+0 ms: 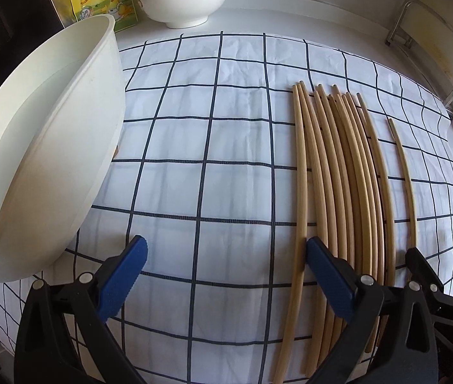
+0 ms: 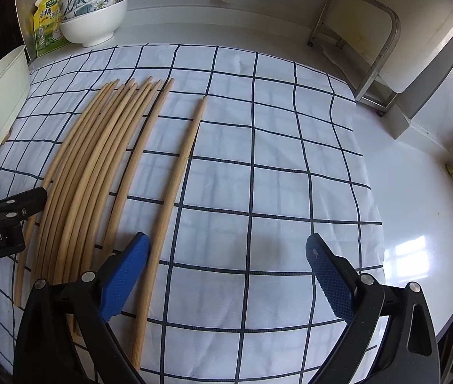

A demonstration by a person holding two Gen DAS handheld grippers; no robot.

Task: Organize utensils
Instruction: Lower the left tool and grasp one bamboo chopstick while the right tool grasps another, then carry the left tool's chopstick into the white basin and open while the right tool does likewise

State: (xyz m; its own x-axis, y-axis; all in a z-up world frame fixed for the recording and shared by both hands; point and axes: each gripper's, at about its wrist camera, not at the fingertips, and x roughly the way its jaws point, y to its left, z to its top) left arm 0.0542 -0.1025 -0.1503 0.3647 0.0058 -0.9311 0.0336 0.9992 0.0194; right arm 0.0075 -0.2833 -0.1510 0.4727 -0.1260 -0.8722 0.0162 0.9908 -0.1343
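The chopsticks (image 1: 338, 172) lay side by side on the checked cloth (image 1: 213, 147), tips toward 12 o'clock, with one stray chopstick (image 2: 175, 198) apart at their 3 o'clock side. The left gripper (image 1: 226, 275) hung over the cloth, jaws wide apart and holding nothing; its right jaw sat above the bundle's near ends. The right gripper (image 2: 226, 275) was likewise wide open and empty, the stray just beside its left jaw. A white tub (image 1: 44, 166) stood at 9 o'clock.

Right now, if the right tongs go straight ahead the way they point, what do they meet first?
Probably bare checked cloth: the right tongs stand open over it, the lone chopstick just left of their line. Depth is unclear.
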